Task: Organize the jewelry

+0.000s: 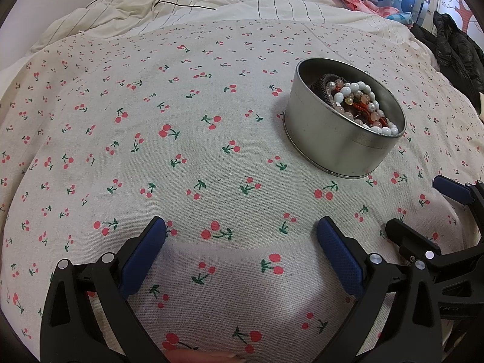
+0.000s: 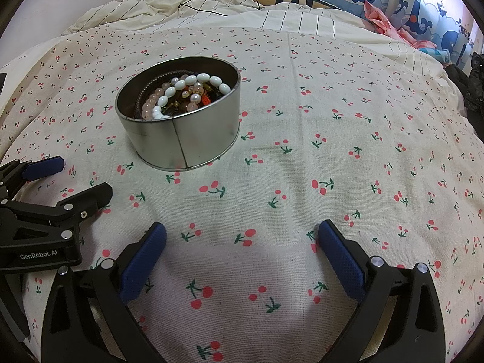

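We read the scene two ways: the jewelry (image 2: 181,96) already gathered into the tin (image 2: 193,139), or waiting there to be sorted out; nothing lies on the cloth (image 1: 211,151) beside the tin. Both grippers, left (image 1: 241,251) and right (image 2: 242,251), hover near the tin, spread wide, holding nothing. The jewelry is a tangled heap of white, pink and dark bead strands inside the tin.
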The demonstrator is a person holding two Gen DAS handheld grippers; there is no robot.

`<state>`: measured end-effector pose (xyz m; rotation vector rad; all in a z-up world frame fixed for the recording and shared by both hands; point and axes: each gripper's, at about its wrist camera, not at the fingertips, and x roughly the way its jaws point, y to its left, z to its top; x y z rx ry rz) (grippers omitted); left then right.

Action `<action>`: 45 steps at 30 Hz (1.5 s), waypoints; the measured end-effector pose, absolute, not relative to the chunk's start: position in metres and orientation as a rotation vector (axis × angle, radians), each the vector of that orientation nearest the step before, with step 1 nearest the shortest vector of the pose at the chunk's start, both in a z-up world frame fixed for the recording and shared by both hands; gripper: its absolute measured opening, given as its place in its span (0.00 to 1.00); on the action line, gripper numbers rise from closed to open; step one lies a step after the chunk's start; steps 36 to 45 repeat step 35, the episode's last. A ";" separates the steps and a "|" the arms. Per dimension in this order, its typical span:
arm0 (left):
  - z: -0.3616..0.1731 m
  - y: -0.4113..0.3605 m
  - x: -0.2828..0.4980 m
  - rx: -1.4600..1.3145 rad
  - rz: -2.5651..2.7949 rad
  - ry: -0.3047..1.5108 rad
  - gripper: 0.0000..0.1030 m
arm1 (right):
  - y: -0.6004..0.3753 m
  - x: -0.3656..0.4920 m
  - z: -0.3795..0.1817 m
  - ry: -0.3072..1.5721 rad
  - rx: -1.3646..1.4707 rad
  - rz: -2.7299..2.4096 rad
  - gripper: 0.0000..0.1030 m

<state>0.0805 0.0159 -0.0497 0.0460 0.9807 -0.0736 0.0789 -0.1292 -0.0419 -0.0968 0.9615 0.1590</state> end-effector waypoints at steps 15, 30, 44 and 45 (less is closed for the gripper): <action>-0.050 0.016 0.080 0.044 -0.077 0.978 0.93 | -0.129 0.079 -0.042 0.962 -0.097 0.159 0.93; -0.049 0.015 0.081 0.088 -0.085 0.971 0.93 | -0.130 0.079 -0.042 0.962 -0.096 0.160 0.93; -0.050 0.015 0.081 0.091 -0.084 0.972 0.93 | -0.130 0.079 -0.042 0.962 -0.097 0.159 0.93; -0.050 0.015 0.081 0.091 -0.084 0.972 0.93 | -0.130 0.079 -0.042 0.962 -0.097 0.159 0.93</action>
